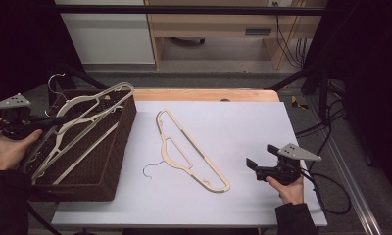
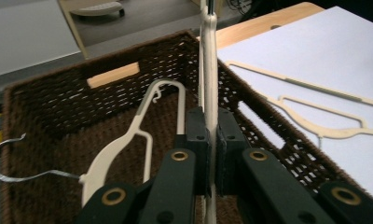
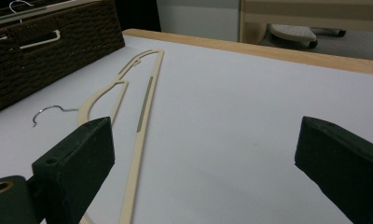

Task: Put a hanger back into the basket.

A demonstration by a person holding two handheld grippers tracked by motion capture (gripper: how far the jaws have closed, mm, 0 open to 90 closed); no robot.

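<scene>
Over the basket [image 1: 116, 161], the left gripper [image 2: 211, 140] clamps a hanger [image 2: 209, 70] (edge-on); beside the basket, the right gripper [image 3: 203, 154] gapes wide.

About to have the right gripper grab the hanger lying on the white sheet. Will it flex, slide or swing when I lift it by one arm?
The hanger on the sheet looks thin and flat, so probably light with slight flex. It lies flush on the smooth white sheet, so it may slide when nudged. Its wire hook sits off-centre, so held by one arm it would likely swing. The right gripper is open.
</scene>
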